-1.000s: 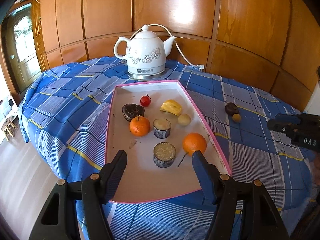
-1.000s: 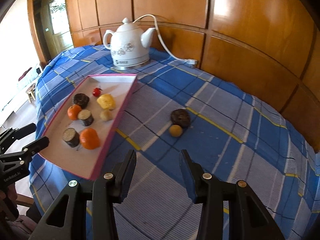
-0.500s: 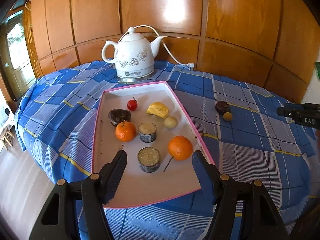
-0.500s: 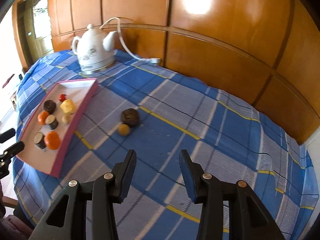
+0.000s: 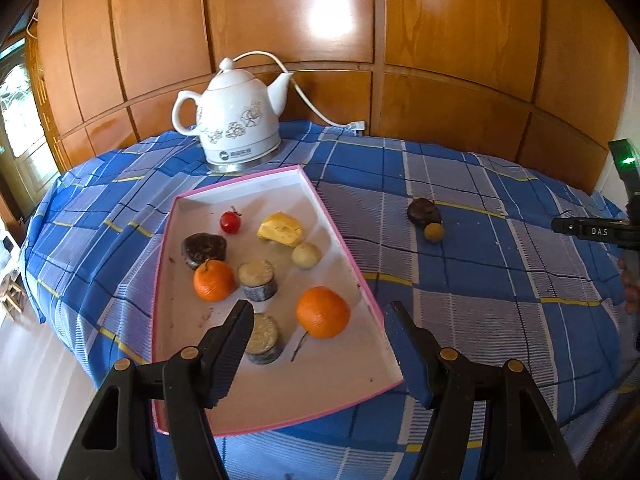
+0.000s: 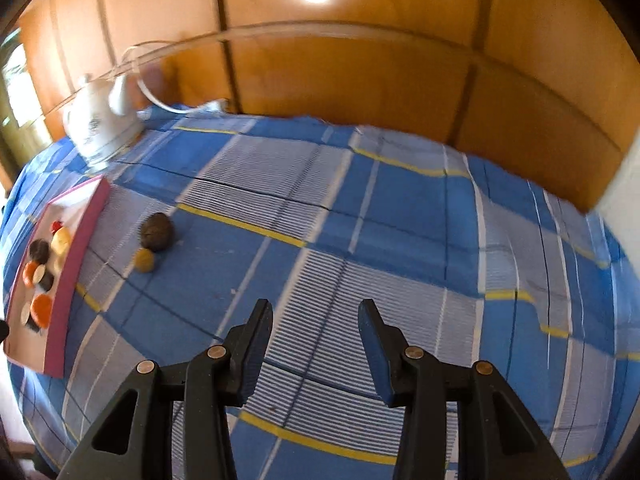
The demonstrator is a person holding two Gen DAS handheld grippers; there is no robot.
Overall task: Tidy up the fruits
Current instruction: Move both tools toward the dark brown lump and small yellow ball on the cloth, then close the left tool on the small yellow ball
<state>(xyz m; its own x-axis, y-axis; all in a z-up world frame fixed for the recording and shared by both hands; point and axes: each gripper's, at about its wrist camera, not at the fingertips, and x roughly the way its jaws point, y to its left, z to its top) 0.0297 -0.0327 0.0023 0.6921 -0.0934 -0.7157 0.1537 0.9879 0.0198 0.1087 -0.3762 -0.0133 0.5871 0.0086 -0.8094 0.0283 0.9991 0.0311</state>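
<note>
A pink-rimmed white tray (image 5: 344,258) lies on the blue checked cloth and holds several fruits: two oranges (image 5: 322,312), a red cherry tomato (image 5: 230,222), a yellow piece (image 5: 280,229), a dark fruit (image 5: 203,249) and cut cylinders. A dark round fruit (image 5: 423,211) and a small yellow fruit (image 5: 433,232) lie together on the cloth right of the tray, also seen as the dark fruit (image 6: 157,231) and yellow fruit (image 6: 144,260). My left gripper (image 5: 318,318) hovers open over the tray's near end, nothing in it. My right gripper (image 6: 316,316) is open and empty over bare cloth, well right of the two loose fruits.
A white ceramic kettle (image 5: 234,124) with its cord stands behind the tray against the wooden panelled wall (image 5: 440,40). The tray (image 6: 76,256) sits at the far left of the right wrist view. The right gripper's body (image 5: 592,232) shows at the right edge.
The right gripper has swept to the right and rolled, so tray and loose fruits slid to the view's left. The left gripper shifted slightly; tray contents have not moved.
</note>
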